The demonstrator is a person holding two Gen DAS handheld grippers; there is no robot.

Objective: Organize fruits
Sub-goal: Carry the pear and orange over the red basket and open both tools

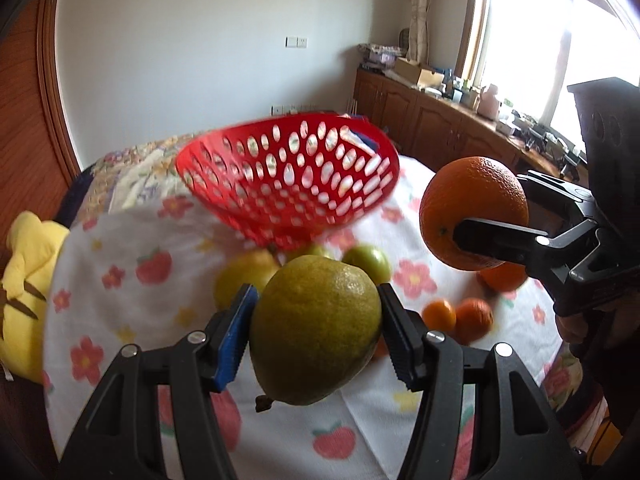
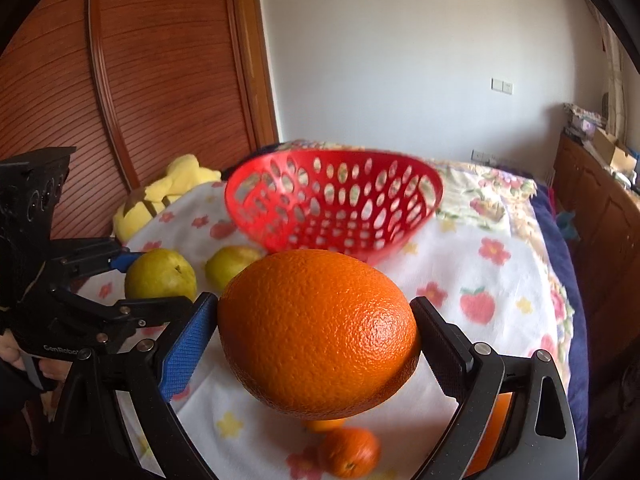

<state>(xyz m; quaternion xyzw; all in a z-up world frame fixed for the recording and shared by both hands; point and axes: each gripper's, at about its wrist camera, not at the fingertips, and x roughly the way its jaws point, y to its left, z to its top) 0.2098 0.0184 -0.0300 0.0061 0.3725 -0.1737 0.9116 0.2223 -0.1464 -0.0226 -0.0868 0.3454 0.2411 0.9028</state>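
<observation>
My left gripper [image 1: 316,320] is shut on a green-yellow pear [image 1: 316,332] and holds it above the flowered cloth. My right gripper [image 2: 316,336] is shut on a large orange [image 2: 320,332], also held in the air. The right gripper with its orange [image 1: 474,212] shows at the right of the left wrist view. The left gripper with its pear [image 2: 160,276] shows at the left of the right wrist view. A red perforated basket [image 1: 292,176], empty, stands tilted on the cloth beyond both fruits; it also shows in the right wrist view [image 2: 336,200].
Loose on the cloth lie another pear [image 1: 244,276], a green fruit [image 1: 370,264], and several small oranges [image 1: 474,316]. A yellow plush toy [image 1: 24,280] lies at the left by a wooden headboard [image 2: 120,80]. A wooden cabinet [image 1: 440,120] stands at the right.
</observation>
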